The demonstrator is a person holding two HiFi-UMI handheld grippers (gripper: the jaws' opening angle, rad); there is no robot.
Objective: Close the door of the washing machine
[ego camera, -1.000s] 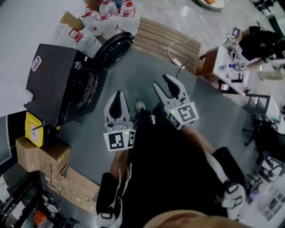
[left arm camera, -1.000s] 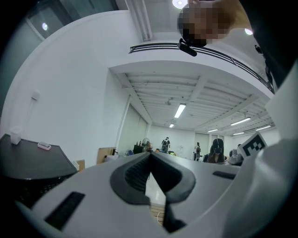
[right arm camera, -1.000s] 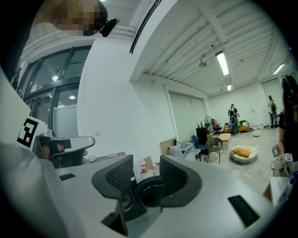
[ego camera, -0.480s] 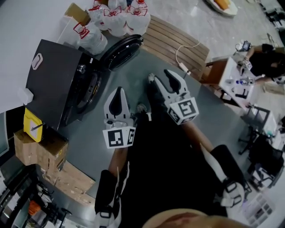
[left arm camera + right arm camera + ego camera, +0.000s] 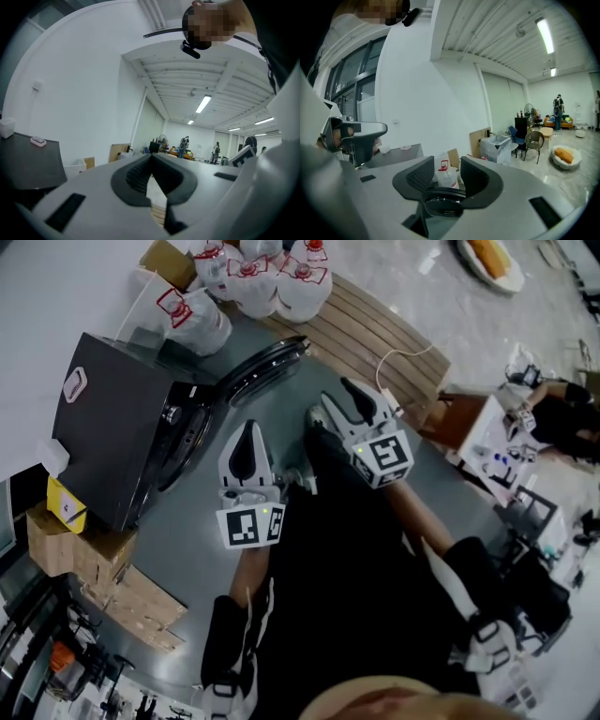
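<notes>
We stand on a grey floor (image 5: pixel 187 531) with a gripper in each hand. The black washer (image 5: pixel 112 427) sits off to the left of the left fingers (image 5: pixel 133 176), near them but not touching. Ahead of the right fingers (image 5: pixel 476 176) lies a slatted wooden platform (image 5: pixel 375 329), with a white cable (image 5: pixel 405 357) looping over it.

The washer's door (image 5: pixel 261 367) stands swung open, its round dark rim reaching out from the washer front. It is ahead and a little left of the right fingers, and apart from them. In the right gripper view the door's rim shows low in the gap between those fingers, with a jug (image 5: pixel 445 177) behind it. More jugs of the same kind are bunched beyond the door, well away from both pairs of fingers.

The left gripper (image 5: pixel 151 158) points forward beside the washer. Its fingers meet at the tips, with nothing caught between them. The right gripper (image 5: pixel 446 165) is a little further forward. Its fingers are spread apart and touch nothing.
</notes>
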